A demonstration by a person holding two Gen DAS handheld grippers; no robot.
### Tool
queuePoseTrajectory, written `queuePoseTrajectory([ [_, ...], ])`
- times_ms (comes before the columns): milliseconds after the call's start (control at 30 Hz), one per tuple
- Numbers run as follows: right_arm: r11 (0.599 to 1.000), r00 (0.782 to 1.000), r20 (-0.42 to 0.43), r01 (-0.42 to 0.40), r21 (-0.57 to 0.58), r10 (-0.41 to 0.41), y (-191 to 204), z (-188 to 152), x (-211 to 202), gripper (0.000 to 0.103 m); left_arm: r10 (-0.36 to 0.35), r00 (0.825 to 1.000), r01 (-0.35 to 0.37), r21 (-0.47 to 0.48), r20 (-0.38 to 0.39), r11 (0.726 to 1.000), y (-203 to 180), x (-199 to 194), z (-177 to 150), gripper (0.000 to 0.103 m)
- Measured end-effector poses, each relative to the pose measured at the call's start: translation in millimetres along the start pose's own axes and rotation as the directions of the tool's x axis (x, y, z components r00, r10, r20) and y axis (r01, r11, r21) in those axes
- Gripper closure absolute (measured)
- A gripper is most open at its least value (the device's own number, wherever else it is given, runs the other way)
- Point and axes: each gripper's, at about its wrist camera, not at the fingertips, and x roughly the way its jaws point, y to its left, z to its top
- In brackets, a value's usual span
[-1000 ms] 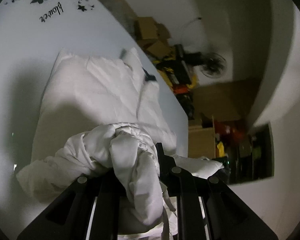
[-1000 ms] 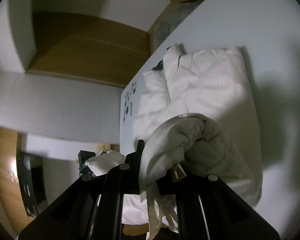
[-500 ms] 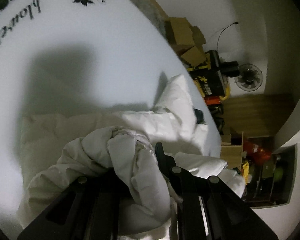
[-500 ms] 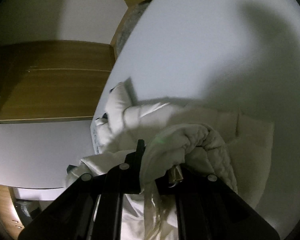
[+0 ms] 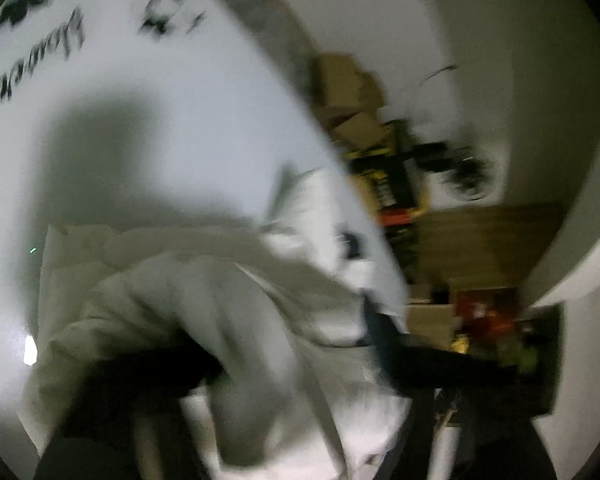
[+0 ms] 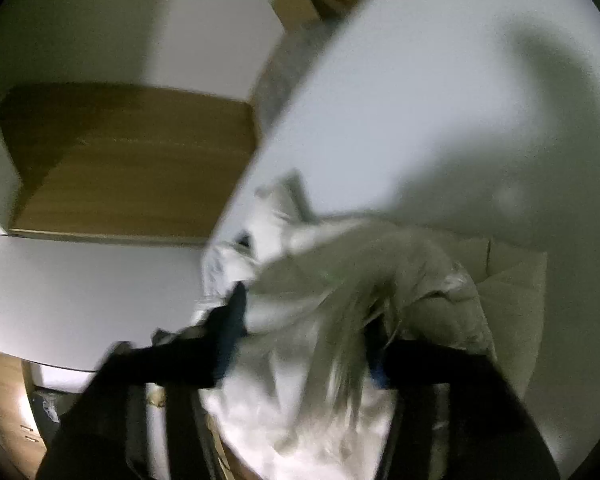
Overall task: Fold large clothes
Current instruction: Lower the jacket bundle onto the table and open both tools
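Note:
A white padded garment [image 5: 172,304] lies on the white table [image 5: 140,128], its lower part folded up over the rest. In the left wrist view my left gripper [image 5: 288,340] has its jaws opening wide. The bunched cloth sags between them and over the left finger, with no pad pressing on it. In the right wrist view the same garment [image 6: 420,264] spills between the fingers of my right gripper [image 6: 308,320], whose jaws are also opening. Its collar end [image 6: 276,208] points to the table's far edge. Both views are motion-blurred.
Black leaf print and lettering [image 5: 40,64] mark the far table top. Beyond the table edge stand cardboard boxes [image 5: 348,88], a floor fan [image 5: 464,172] and a cluttered shelf [image 5: 500,332]. A wooden cabinet [image 6: 132,160] shows left of the table in the right wrist view.
Both grippers, shut on the bunched hem before, carried it forward and down over the garment towards the collar. Now their jaws have spread and the cloth is slipping loose.

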Motion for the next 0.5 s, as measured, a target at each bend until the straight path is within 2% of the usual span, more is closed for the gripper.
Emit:
queuePoseTrajectory([
  [33, 1.0, 0.999, 0.05, -0.008, -0.004, 0.008, 7.0, 0.6, -15.1, 0.041, -0.002, 0.999, 0.001, 0.026, 0.054, 1.0, -13.0, -19.9, 0.1, 0.004],
  [100, 1.0, 0.98, 0.195, -0.03, -0.001, 0.03, 19.6, -0.4, -53.5, 0.041, 0.023, 0.988, -0.035, 0.074, 0.156, 0.997, -32.4, -53.8, 1.4, 0.004],
  [133, 1.0, 0.968, 0.25, -0.031, 0.008, 0.028, 25.8, -3.3, -72.3, 0.042, 0.036, 0.976, -0.058, 0.101, 0.213, 0.993, -43.0, -73.7, 0.2, 0.004],
  [167, 1.0, 0.964, 0.265, -0.022, -0.008, 0.023, 33.4, -6.3, -84.3, 0.042, 0.058, 0.956, -0.1, 0.133, 0.288, 0.986, -56.9, -99.3, -4.4, 0.004],
  [200, 0.999, 0.96, 0.28, 0.003, -0.041, 0.009, 44.4, -12.5, -95.6, 0.05, 0.078, 0.941, -0.135, 0.154, 0.33, 0.979, -65.2, -113.6, -9.9, 0.004],
  [233, 0.995, 0.953, 0.303, 0.054, -0.084, -0.026, 57.8, -21.9, -107.0, 0.063, 0.117, 0.912, -0.206, 0.193, 0.393, 0.959, -80.5, -132.0, -21.6, 0.004],
  [267, 0.984, 0.946, 0.318, 0.105, -0.145, -0.054, 74.3, -34.0, -115.1, 0.067, 0.14, 0.896, -0.25, 0.216, 0.422, 0.944, -87.8, -140.8, -30.5, 0.004],
  [300, 0.971, 0.944, 0.32, 0.144, -0.192, -0.077, 88.0, -45.1, -118.2, 0.069, 0.163, 0.867, -0.307, 0.249, 0.47, 0.918, -101.5, -148.9, -47.1, 0.004],
  [333, 0.957, 0.943, 0.32, 0.174, -0.234, -0.093, 103.2, -60.7, -118.7, 0.069, 0.165, 0.853, -0.332, 0.273, 0.495, 0.903, -110.2, -151.2, -59.7, 0.004],
  [400, 0.936, 0.946, 0.312, 0.189, -0.296, -0.092, 122.5, -84.4, -114.8, 0.07, 0.214, 0.816, -0.428, 0.311, 0.537, 0.849, -129.6, -143.4, -93.5, 0.005],
  [433, 0.91, 0.943, 0.307, 0.235, -0.341, -0.129, 137.9, -102.3, -102.0, 0.07, 0.264, 0.78, -0.503, 0.317, 0.567, 0.804, -139.4, -130.1, -115.4, 0.005],
  [500, 0.87, 0.942, 0.285, 0.284, -0.402, -0.175, 156.7, -125.9, -73.1, 0.07, 0.301, 0.75, -0.574, 0.355, 0.589, 0.738, -149.8, -103.3, -144.4, 0.005],
])
